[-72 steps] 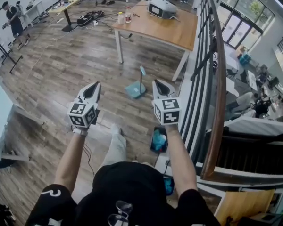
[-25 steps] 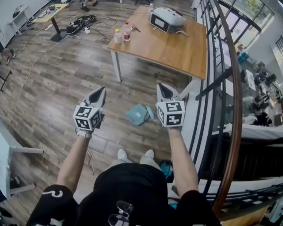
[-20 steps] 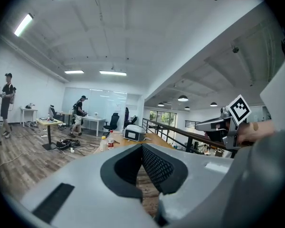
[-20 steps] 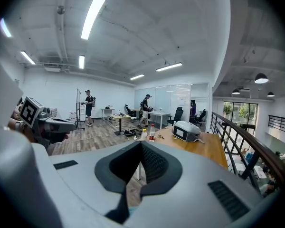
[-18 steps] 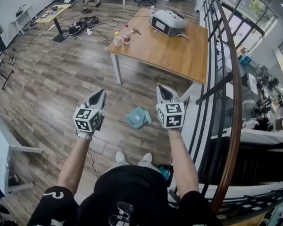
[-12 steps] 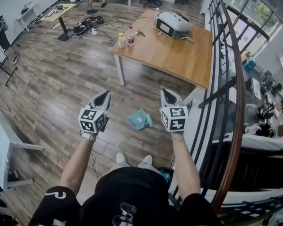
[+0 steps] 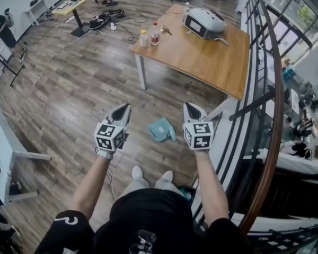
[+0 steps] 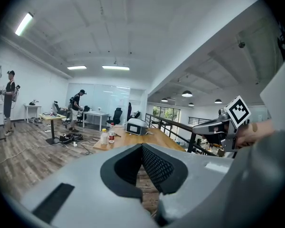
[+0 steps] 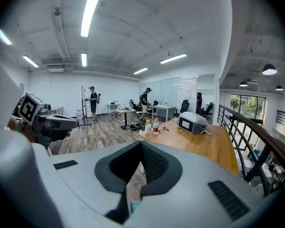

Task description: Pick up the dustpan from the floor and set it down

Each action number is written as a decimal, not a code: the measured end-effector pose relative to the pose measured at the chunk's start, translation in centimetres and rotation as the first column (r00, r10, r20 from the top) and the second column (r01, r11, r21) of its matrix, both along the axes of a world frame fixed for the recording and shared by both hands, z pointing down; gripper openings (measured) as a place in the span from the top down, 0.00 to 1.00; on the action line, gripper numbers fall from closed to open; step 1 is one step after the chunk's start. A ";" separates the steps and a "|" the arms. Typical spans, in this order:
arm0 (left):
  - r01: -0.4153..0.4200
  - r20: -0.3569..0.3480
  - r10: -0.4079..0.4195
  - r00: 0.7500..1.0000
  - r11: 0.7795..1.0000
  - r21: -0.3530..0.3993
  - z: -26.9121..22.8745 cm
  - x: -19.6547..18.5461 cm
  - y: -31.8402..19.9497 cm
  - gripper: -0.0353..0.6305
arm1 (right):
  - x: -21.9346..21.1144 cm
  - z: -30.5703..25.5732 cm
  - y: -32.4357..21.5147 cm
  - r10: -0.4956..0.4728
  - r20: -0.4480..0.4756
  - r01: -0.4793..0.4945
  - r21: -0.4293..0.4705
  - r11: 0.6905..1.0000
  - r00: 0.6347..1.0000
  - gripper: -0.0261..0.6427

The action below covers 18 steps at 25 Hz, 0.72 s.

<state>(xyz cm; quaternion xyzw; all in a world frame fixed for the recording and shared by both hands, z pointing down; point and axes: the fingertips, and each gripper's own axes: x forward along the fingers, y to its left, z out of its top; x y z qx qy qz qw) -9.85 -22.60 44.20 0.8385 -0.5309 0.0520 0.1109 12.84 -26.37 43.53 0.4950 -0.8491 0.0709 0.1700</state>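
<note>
A teal dustpan (image 7: pixel 161 129) lies on the wooden floor just ahead of the person's shoes (image 7: pixel 138 172). It sits between my two grippers in the head view and below both of them. My left gripper (image 7: pixel 124 109) hangs to its left, jaws shut on nothing. To its right my right gripper (image 7: pixel 190 108) is also shut and empty. In the left gripper view the jaw tips (image 8: pixel 142 146) meet. In the right gripper view a teal sliver of the dustpan (image 9: pixel 133 206) shows under the closed jaws (image 9: pixel 141 143).
A wooden table (image 7: pixel 201 57) stands beyond the dustpan with a white device (image 7: pixel 204 23) and bottles (image 7: pixel 150 36) on it. A dark railing (image 7: pixel 265 89) runs along the right. Cables (image 7: pixel 106 19) lie far back on the floor. A white desk (image 7: pixel 2 136) is at left.
The person has walked up to the dustpan, which now lies close between the grippers. Both grippers have sunk a little and stayed shut.
</note>
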 end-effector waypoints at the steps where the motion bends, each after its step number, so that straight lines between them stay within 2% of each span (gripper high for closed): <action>1: 0.003 0.000 -0.003 1.000 1.000 -0.004 0.4 -0.1 -0.2 0.95 | -0.2 0.5 -0.2 -0.005 -0.002 0.005 -0.007 1.000 1.000 0.97; 10: 0.019 0.011 -0.018 1.000 0.998 -0.062 6.0 -1.4 -1.9 0.95 | -1.6 7.7 -2.6 -0.022 -0.019 0.021 -0.045 0.999 1.000 0.97; 18: 0.001 -0.019 -0.004 1.000 0.991 -0.136 12.4 -1.6 -3.1 0.95 | -1.4 19.5 -3.1 -0.021 -0.045 0.013 -0.174 0.985 0.999 0.97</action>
